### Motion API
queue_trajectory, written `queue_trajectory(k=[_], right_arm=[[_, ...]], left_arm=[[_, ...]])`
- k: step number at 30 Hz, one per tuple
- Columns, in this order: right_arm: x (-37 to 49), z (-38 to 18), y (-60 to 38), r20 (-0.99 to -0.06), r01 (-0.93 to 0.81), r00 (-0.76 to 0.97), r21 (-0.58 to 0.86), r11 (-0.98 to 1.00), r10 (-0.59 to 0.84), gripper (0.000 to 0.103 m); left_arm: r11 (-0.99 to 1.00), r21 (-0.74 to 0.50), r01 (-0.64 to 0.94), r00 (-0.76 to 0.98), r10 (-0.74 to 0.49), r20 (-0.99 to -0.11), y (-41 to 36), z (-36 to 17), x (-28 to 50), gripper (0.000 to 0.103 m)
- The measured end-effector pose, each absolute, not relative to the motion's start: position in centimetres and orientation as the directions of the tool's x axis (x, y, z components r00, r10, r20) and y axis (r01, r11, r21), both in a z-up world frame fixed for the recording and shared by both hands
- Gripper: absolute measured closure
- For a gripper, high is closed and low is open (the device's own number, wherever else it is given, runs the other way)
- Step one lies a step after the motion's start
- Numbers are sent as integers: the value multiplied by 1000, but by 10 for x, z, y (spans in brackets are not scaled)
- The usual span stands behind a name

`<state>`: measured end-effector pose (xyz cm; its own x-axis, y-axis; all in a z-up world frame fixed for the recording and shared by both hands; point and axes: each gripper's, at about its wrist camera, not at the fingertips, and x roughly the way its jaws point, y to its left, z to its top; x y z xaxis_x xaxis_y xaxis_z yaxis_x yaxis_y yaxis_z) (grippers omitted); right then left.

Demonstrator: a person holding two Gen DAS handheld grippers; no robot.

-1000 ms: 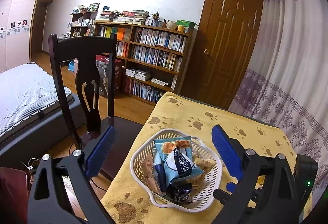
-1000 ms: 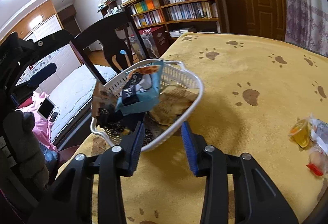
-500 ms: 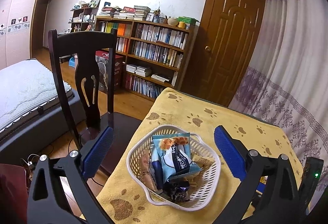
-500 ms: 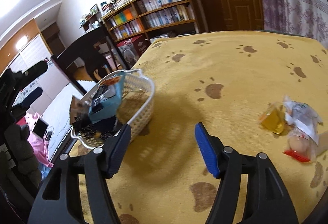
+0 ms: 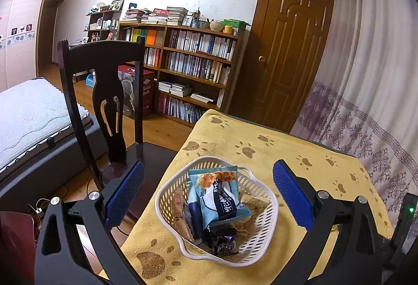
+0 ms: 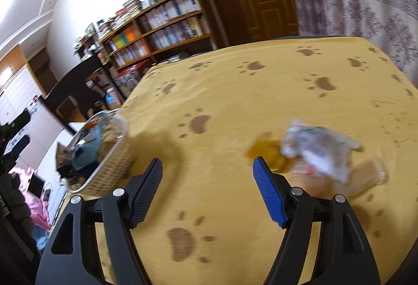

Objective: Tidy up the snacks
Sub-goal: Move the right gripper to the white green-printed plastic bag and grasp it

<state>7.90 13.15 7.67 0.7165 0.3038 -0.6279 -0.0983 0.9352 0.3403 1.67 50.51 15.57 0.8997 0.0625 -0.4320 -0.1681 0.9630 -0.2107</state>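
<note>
A white plastic basket (image 5: 169, 193) stands on the yellow paw-print cloth near the table's left edge. It holds a light blue snack packet (image 5: 218, 196) and several darker wrappers. My left gripper (image 5: 207, 191) hovers above it, open, nothing between its fingers. In the right wrist view the basket (image 6: 115, 162) is at the left. My right gripper (image 6: 207, 176) is open and empty over bare cloth. Loose snacks lie just right of it: a yellow jelly cup (image 6: 266, 152), a clear crinkled packet (image 6: 316, 146) and a tan packet (image 6: 365, 175), all motion-blurred.
A dark wooden chair (image 5: 104, 91) stands against the table's left edge. Behind are a bookshelf (image 5: 188, 68), a brown door (image 5: 282, 60) and a patterned curtain (image 5: 365, 76). A bed (image 5: 28, 112) lies at the left. Open cloth stretches across the table's far half (image 6: 261, 91).
My right gripper has opened wider and swung right, away from the basket toward the loose snacks. The left gripper has drawn back a little from the basket and stays open.
</note>
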Motion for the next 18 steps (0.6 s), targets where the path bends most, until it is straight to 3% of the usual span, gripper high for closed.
queue_trajectory(k=[10,18], right_arm=[[100,63,57,-671,28,729,227,974,135,31],[126,44,49,-723,-20,687,80,997,72,31]], left_arm=[[974,-178,-140,895,48,-444,489,152,21,3],[982,-152,-112,891,32,-454,480,149,21,3]])
